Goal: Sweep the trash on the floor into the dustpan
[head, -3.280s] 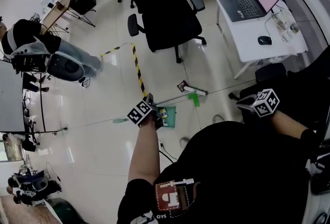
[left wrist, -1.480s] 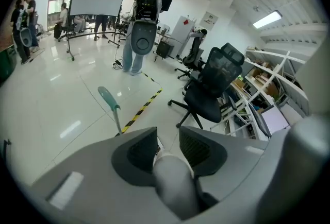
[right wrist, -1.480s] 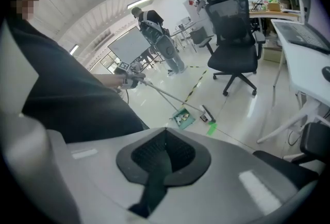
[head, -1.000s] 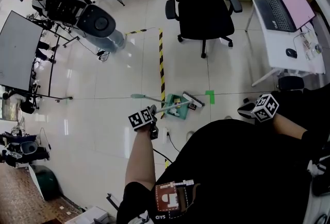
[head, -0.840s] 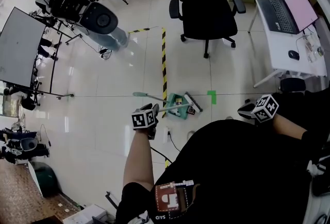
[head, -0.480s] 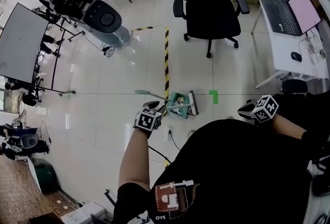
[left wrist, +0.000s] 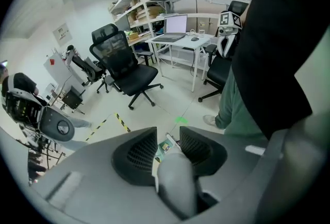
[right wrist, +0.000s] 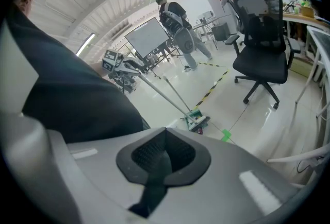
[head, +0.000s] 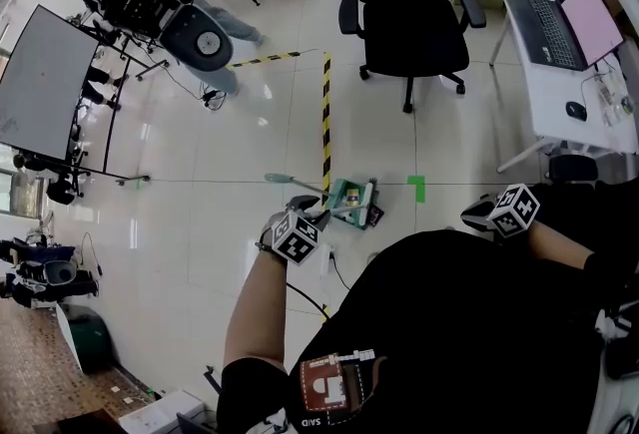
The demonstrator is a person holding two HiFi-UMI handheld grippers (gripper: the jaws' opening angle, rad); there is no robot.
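Now left gripper (head: 312,218) clamps broom handle (left wrist: 175,187) — slanting down to dustpan (head: 347,193) — right gripper (right wrist: 164,156) closed.

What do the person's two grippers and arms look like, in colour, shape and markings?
The left gripper and the right gripper both have smooth, light grey plastic bodies, with black ribbed pads on the jaws. Each carries a white cube with black square markers, the right one here. The person wears a black short-sleeved top; the forearms are uncovered.
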